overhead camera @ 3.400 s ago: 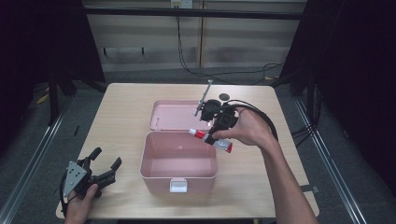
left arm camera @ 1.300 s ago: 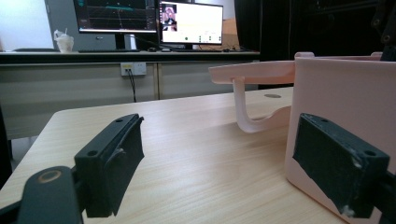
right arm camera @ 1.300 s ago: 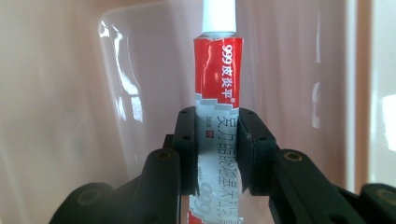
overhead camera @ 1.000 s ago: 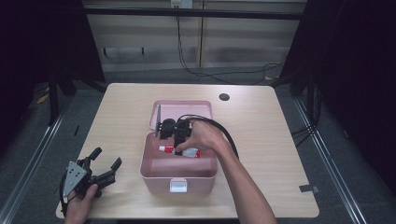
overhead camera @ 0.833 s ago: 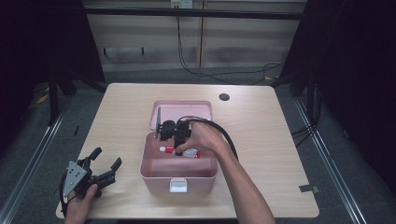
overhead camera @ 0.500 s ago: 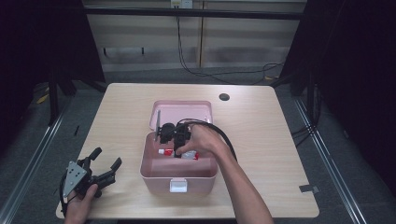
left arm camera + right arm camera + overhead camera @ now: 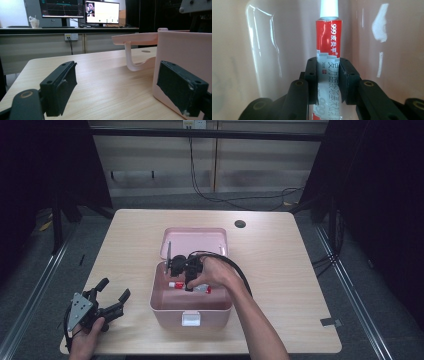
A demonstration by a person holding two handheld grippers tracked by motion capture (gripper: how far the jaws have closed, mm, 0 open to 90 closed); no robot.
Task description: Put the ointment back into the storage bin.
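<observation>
Jaws of the left hand-held gripper [image 7: 111, 301] stand wide apart with nothing between them, resting at the near left corner of the table [image 7: 280, 270], just beside the pink box [image 7: 190, 310]. Further in, the right hand-held gripper [image 7: 189, 282] reaches down into the open box, its jaws clamped on a red and white ointment tube [image 7: 329, 62] with a white cap; the tube sits low inside the box, close to the glossy pink wall. Behind the box its pink lid [image 7: 195, 242] lies on the table, touching the box's far edge. Beyond that, a dark round hole [image 7: 240, 224] marks the tabletop.
</observation>
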